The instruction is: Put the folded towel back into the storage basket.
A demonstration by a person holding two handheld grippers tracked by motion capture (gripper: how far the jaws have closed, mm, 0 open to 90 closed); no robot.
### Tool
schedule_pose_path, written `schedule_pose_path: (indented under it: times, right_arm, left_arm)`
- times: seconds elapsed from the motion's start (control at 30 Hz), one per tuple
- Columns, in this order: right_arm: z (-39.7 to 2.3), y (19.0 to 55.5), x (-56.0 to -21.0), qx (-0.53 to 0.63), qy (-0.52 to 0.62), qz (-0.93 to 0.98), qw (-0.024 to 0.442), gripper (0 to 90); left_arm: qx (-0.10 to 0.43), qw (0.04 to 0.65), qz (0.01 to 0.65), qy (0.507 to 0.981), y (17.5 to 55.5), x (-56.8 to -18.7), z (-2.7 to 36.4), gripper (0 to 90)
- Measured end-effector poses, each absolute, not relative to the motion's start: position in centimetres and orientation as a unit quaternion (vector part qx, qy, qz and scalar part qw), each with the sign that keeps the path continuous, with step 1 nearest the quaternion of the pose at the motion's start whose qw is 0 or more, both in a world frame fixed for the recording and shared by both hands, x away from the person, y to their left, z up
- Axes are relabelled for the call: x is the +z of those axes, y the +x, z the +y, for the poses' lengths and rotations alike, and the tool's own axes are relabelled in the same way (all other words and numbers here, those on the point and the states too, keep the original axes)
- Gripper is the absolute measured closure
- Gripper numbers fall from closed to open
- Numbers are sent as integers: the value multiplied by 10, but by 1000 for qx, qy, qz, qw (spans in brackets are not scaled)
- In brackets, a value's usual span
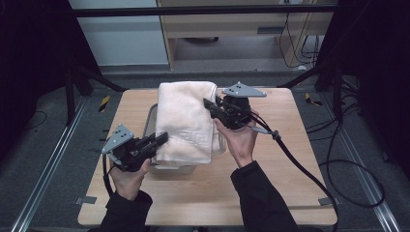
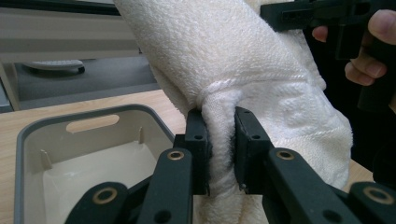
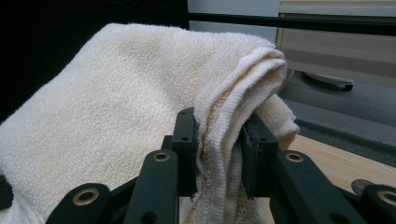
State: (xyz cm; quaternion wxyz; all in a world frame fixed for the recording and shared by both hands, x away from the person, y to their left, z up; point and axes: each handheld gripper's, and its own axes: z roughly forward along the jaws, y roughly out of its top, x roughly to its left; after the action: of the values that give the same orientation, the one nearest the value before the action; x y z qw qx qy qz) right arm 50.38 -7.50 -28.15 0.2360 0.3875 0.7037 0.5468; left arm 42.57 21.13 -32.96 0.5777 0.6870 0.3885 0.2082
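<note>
While both grippers have the towel pinched, I'm treating this as the carry step, with the grey bin right under it as the likely drop spot. Left gripper has its jaws clamped on a bunched fold at the near left corner; in the left gripper view the cloth is squeezed into a tight ridge between the pads. Right gripper is biting the stacked edge on the far right side, and in the right gripper view I count several layers of towel caught between its jaws. So neither one is spread, both are shut on fabric.

The towel hangs folded between the two grips, draped above the bin, which sits on the table. From the left gripper view the bin looks empty, handle slot facing me.

My take on doing this well: keep the two hands level and the same distance apart so the fold doesn't sag or pull open. Line the long side up with the bin before lowering, since the towel looks longer than the bin and the ends will want to catch the rim. Lower both ends together and don't let go until the middle is resting inside. The right grip on those layers looks shallow-ish, so no jerky moves.
</note>
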Motion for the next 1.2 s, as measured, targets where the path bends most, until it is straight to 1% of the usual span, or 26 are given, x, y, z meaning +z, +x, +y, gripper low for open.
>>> schedule_pose_path:
  times: [0.33, 0.43, 0.7, 1.2]
  right_arm:
    - [-61, 508, -281, 548, 384, 705, 235, 705]
    - [-59, 511, -280, 551, 385, 704, 228, 705]
    - [-48, 515, -279, 549, 380, 708, 231, 705]
    - [-25, 539, -295, 540, 384, 715, 223, 703]
  left_arm:
    - [216, 579, 398, 678, 425, -327, 222, 770]
    - [217, 581, 400, 675, 425, -326, 226, 771]
    - [222, 583, 408, 667, 426, -325, 234, 771]
    - [235, 559, 436, 665, 440, -337, 246, 772]
